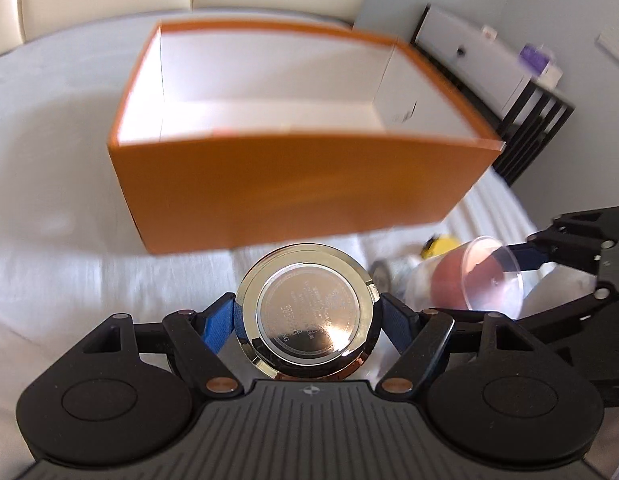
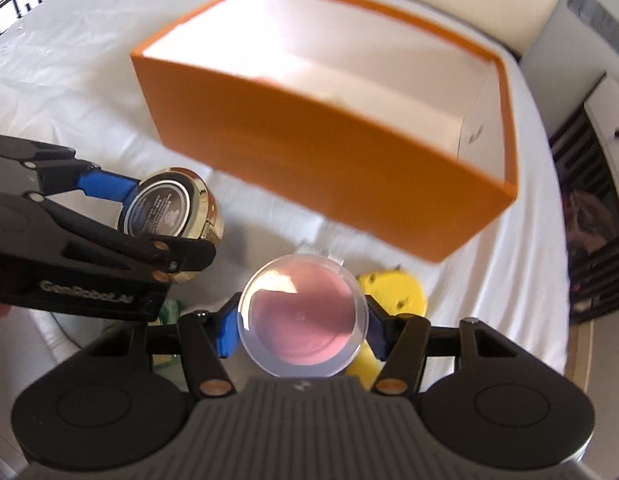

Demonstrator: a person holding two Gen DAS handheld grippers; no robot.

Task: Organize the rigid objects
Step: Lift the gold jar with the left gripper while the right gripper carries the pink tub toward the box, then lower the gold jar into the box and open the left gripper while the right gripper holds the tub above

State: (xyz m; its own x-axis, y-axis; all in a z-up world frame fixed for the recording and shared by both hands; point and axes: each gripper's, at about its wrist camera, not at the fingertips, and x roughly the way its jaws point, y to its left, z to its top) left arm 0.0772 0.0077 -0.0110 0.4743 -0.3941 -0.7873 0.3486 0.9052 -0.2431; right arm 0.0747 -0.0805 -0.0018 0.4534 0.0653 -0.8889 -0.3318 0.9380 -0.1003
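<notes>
Two grippers, each clamped on one item, and one orange box (image 1: 293,184). In the left wrist view, the left gripper (image 1: 309,320) fills the bottom of the frame, its blue pads (image 1: 219,320) pressed against the sides of one round gold tin (image 1: 307,314), whose label faces the camera. The box takes up the centre and upper half, open-topped, white inside; no contents can be made out in the blur. White cloth (image 1: 49,220) lies bare at the left of the frame. At lower right, the right gripper (image 1: 525,258) holds one clear plastic cup (image 1: 475,276) with a pink mass inside; beside it lie a yellow object (image 1: 441,246) and a small round item, too blurred to name.

In the right wrist view, the tin sits at middle left, the cup at bottom centre between closed blue pads, the yellow object just right of it, the box at upper right near the table's edge.
</notes>
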